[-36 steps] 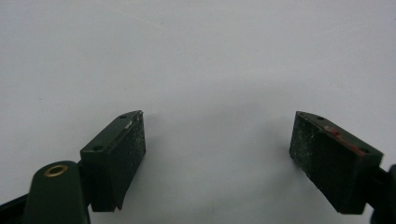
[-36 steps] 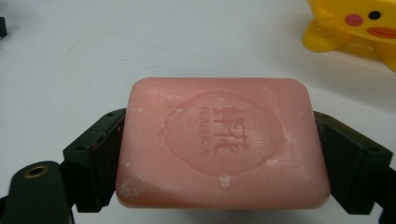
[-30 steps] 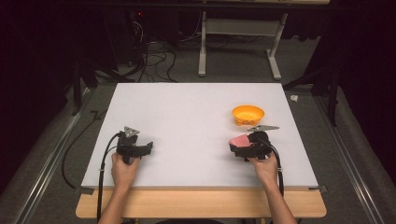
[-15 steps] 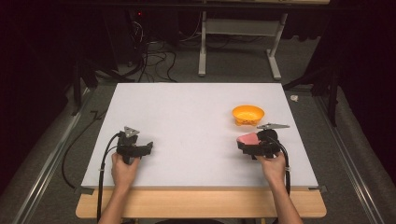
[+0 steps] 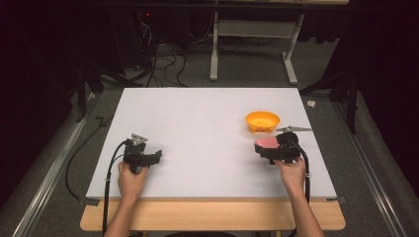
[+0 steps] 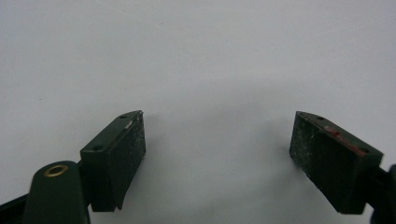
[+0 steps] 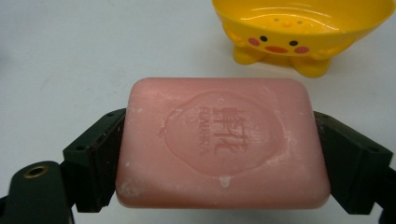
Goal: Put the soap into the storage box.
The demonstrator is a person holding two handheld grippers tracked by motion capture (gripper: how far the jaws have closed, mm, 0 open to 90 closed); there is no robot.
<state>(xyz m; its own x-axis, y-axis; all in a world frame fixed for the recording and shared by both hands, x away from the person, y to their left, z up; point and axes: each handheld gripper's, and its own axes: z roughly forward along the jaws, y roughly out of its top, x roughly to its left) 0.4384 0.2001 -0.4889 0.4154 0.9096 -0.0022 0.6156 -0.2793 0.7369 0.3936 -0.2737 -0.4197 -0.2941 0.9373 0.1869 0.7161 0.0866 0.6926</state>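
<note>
A pink bar of soap (image 7: 219, 142) with an embossed stamp is clamped between the two black jaws of my right gripper (image 7: 219, 158). In the high view that soap (image 5: 266, 143) and right gripper (image 5: 269, 148) sit at the right of the white table, just in front of a yellow duck-faced soap dish (image 5: 262, 121). The dish (image 7: 299, 28) stands empty right behind the soap. My left gripper (image 5: 157, 157) rests low over the table's left front, open. Between its pads (image 6: 126, 154) there is only bare white surface.
The white board (image 5: 197, 123) lies on a wooden table whose front edge (image 5: 212, 217) shows below it. Cables trail from both grippers past the front edge. A desk frame (image 5: 252, 44) and floor cables stand beyond the far edge.
My right gripper with the soap has shifted slightly right and a little away from me, closer to the yellow dish. The left gripper has stayed put.
</note>
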